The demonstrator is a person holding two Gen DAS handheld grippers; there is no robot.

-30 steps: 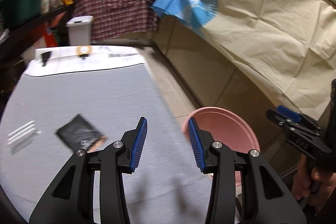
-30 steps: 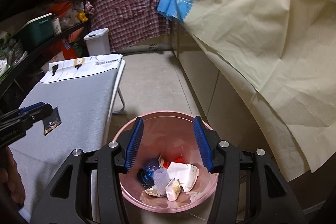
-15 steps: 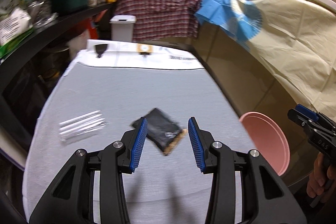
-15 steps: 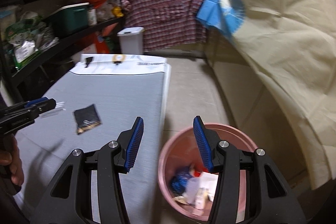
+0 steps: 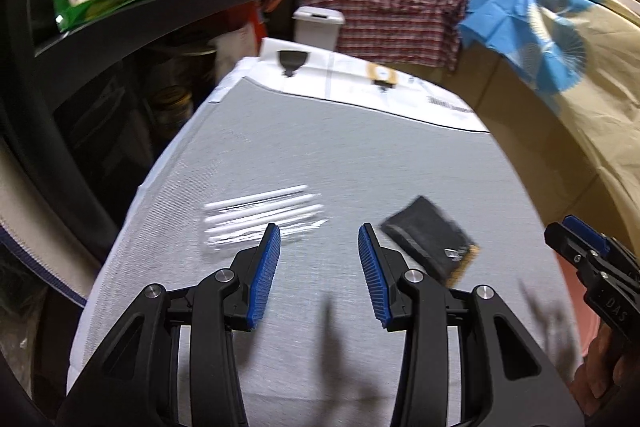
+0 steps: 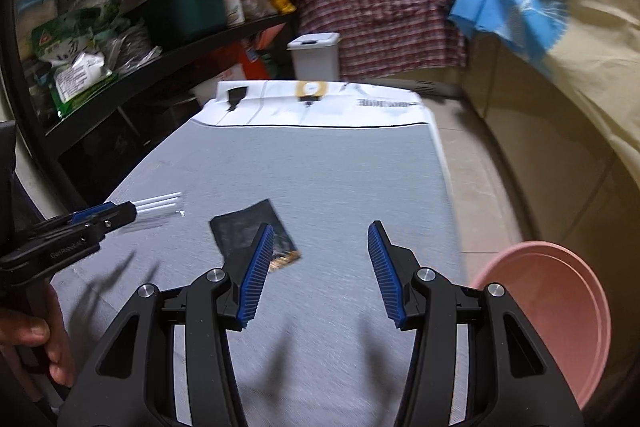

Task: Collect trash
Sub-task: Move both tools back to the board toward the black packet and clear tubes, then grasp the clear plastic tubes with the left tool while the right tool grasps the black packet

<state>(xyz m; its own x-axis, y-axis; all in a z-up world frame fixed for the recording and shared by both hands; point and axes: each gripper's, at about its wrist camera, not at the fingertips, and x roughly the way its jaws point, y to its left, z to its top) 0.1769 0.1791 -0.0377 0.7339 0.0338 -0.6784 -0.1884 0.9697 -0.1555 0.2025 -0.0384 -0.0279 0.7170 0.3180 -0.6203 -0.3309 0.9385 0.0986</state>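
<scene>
you hold the left hand-held gripper (image 5: 319,269) and right hand-held gripper (image 6: 321,269) spread and empty above the grey worktop (image 6: 340,167), ready for the flat black foil wrapper (image 6: 244,229); the pink plastic bin (image 6: 560,303) waits beside.

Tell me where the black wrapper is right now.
The black wrapper lies flat on the grey board, right of the white straws, partly behind the right gripper's left finger in the right wrist view.
</scene>
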